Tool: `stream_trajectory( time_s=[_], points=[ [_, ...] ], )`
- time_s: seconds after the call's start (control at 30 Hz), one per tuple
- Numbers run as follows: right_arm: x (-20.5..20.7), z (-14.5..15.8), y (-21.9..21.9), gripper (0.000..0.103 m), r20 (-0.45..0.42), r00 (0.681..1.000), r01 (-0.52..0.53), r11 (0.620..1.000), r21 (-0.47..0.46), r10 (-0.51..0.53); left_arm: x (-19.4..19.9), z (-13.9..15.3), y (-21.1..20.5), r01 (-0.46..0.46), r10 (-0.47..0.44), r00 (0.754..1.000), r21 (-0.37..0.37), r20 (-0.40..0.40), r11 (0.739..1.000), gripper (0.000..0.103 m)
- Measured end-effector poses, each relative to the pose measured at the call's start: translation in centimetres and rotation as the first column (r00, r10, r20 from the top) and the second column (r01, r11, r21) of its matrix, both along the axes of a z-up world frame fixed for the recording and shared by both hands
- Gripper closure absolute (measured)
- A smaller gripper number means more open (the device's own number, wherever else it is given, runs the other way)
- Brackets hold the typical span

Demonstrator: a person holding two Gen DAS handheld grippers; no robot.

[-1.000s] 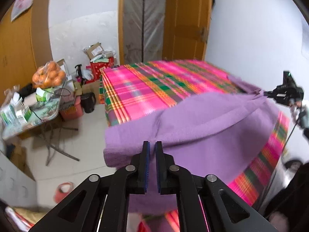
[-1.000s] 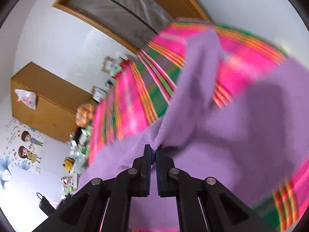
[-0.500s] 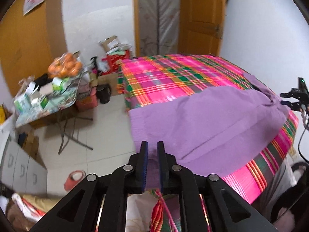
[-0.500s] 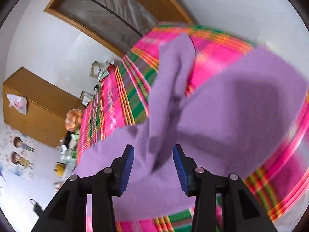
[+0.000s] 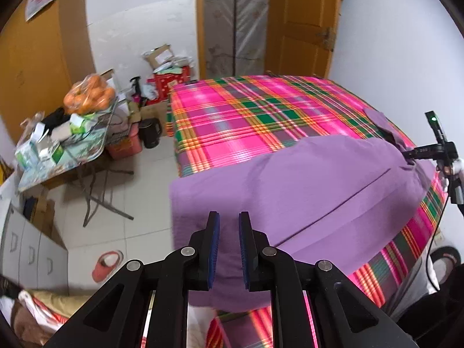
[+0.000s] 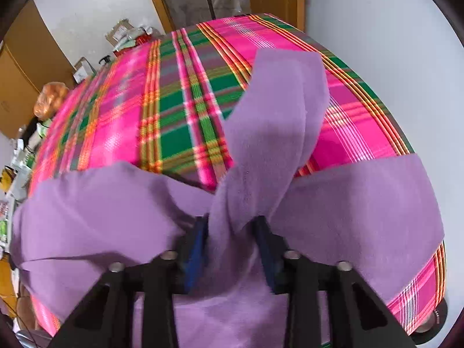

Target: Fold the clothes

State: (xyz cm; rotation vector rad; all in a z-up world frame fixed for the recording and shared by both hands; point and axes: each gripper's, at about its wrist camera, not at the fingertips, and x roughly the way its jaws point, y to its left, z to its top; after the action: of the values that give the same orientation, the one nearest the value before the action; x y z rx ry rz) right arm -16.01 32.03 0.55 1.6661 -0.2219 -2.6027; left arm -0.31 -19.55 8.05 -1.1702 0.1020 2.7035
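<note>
The purple fleece garment (image 5: 304, 191) lies spread across the near end of the pink, green and orange plaid bed cover (image 5: 246, 116), its long axis running crosswise from the left gripper (image 5: 229, 232) toward the right gripper (image 6: 229, 232), with the near-left edge hanging over the bed's edge. One sleeve-like purple flap (image 6: 278, 110) stretches away from the right gripper up the bed, so the right hand is the nearer one to it. The right gripper's jaws are closing, part-way apart, with a bunched fold of the purple fleece between the blue pads (image 6: 194, 249); whether the pads already press it cannot be told. The left gripper's jaws are narrow and opening slightly, with purple cloth seen through the slim gap and nothing clearly pinched. Likely step: regrasping the right-hand end of the garment before the next fold.
</note>
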Motion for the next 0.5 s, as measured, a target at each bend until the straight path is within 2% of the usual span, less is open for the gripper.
stream_trajectory(
  time_s=[0.07,0.17,0.33,0.4,0.5],
  points=[
    [0.5,0.1,0.9,0.087,-0.023,1.000,0.009,0.999,-0.035,-0.010,-0.2,-0.1,1.0,0.027,-0.027,1.000,0.000,0.001,1.000,0.089],
    [2.0,0.9,2.5,0.090,-0.077,0.996,0.024,0.990,-0.137,-0.035,-0.3,-0.5,2.3,0.064,-0.064,0.998,-0.015,0.020,0.998,0.089],
    [6.9,2.0,6.1,0.090,-0.177,0.975,0.068,0.941,-0.332,-0.133,-0.5,-1.2,3.1,0.090,-0.088,0.995,-0.026,0.049,0.996,0.089],
    [9.3,1.1,7.3,0.091,-0.161,0.973,0.099,0.926,-0.364,-0.168,-0.7,-1.5,3.3,0.093,-0.091,0.994,-0.022,0.060,0.995,0.089],
    [11.5,-1.3,8.6,0.094,-0.083,0.974,0.164,0.913,-0.373,-0.209,-0.8,-1.9,3.9,0.110,-0.108,0.991,-0.022,0.076,0.994,0.089]
  ],
)
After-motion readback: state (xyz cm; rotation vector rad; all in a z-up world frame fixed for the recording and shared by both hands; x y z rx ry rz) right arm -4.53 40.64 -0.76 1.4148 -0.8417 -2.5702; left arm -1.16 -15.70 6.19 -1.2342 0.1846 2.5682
